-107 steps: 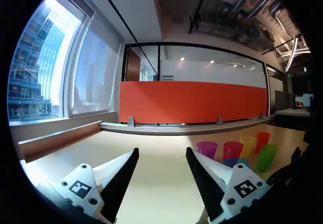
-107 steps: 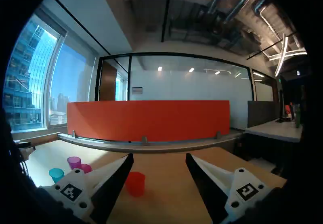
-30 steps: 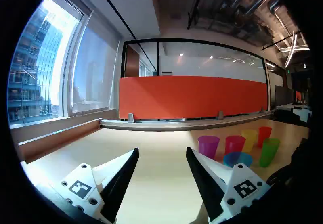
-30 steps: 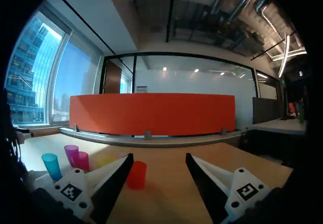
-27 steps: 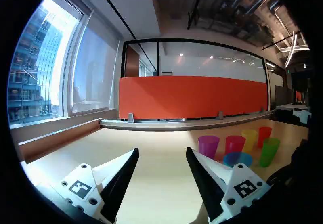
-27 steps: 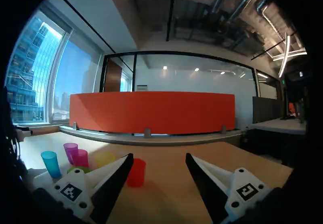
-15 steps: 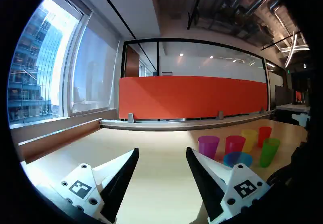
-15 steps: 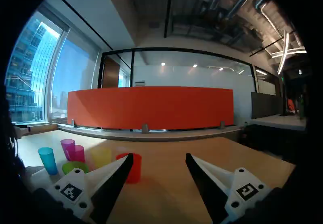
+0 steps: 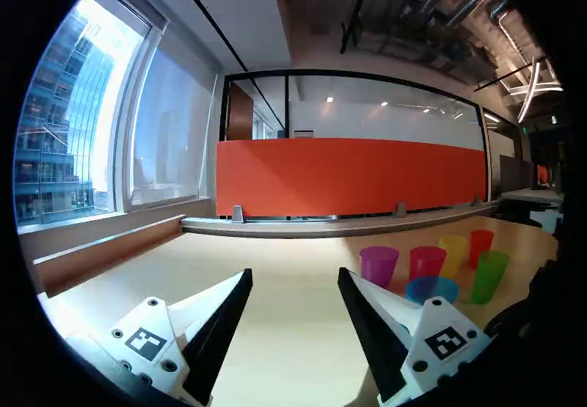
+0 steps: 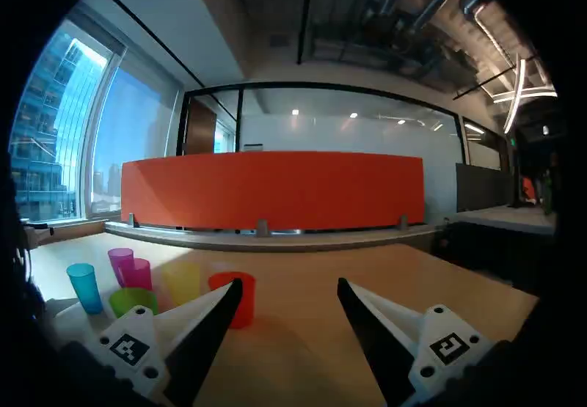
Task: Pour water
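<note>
Wooden table (image 9: 293,348) lies below left gripper (image 9: 293,272) and right gripper (image 10: 288,282), both level, released, empty.

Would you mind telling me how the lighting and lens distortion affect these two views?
Left gripper view: the bright window overexposes the table beside it, and fisheye bows the orange partition. Right gripper view: the yellow cup looks washed out.

Tabletop (image 9: 293,334) pale wood look, smooth, soft sheen; purple cup (image 9: 378,264), green cup (image 9: 489,275), red cup (image 10: 246,301) translucent coloured plastic, glossy; left tool (image 9: 294,273) and right tool (image 10: 290,284) white matt plastic shells, black matt inner faces; orange divider (image 9: 352,180) flat matt panel; its brackets (image 9: 238,221) dull grey metal; partition wall (image 9: 381,117) behind is glass, reflective.
</note>
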A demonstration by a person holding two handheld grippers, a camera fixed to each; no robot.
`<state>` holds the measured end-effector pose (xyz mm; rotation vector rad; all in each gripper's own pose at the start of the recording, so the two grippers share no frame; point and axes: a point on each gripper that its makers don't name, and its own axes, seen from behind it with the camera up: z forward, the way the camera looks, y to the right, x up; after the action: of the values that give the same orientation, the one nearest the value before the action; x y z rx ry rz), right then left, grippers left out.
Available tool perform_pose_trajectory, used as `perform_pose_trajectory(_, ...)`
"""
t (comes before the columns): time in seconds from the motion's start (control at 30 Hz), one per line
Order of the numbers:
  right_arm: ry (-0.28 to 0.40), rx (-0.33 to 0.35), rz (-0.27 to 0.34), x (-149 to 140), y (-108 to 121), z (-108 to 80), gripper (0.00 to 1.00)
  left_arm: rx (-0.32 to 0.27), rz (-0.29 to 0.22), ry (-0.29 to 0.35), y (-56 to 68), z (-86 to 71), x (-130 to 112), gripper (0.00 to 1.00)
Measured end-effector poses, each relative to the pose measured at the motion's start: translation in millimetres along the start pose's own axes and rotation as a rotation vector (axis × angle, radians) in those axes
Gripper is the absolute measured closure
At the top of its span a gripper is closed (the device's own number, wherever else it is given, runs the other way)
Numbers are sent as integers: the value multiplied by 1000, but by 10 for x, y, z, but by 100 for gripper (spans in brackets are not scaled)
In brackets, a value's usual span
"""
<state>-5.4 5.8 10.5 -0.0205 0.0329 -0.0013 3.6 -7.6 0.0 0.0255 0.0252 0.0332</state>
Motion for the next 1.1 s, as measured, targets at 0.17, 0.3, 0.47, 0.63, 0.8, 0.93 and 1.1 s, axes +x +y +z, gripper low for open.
perform_pose_trajectory(0.17,-7,1,-1,-6,-5,5,0,0,0,0,-2,-3,1,14)
perform_pose_trajectory(0.3,-7,2,-1,1,-2,8,0,0,0,0,-4,-5,3,14)
perform_pose_trajectory(0.47,-7,2,-1,3,-3,-1,0,0,0,0,-1,-2,1,14)
perform_pose_trajectory(0.63,-7,3,-1,2,-3,-19,0,0,0,0,0,-1,-3,14)
perform_pose_trajectory(0.8,-8,4,-1,-4,-5,-19,0,0,0,0,-2,-1,-5,14)
perform_pose_trajectory(0.93,-10,5,-2,-4,-9,-13,0,0,0,0,2,-4,-6,14)
perform_pose_trajectory(1.1,-10,5,-2,-12,-12,-13,0,0,0,0,5,-6,-5,14)
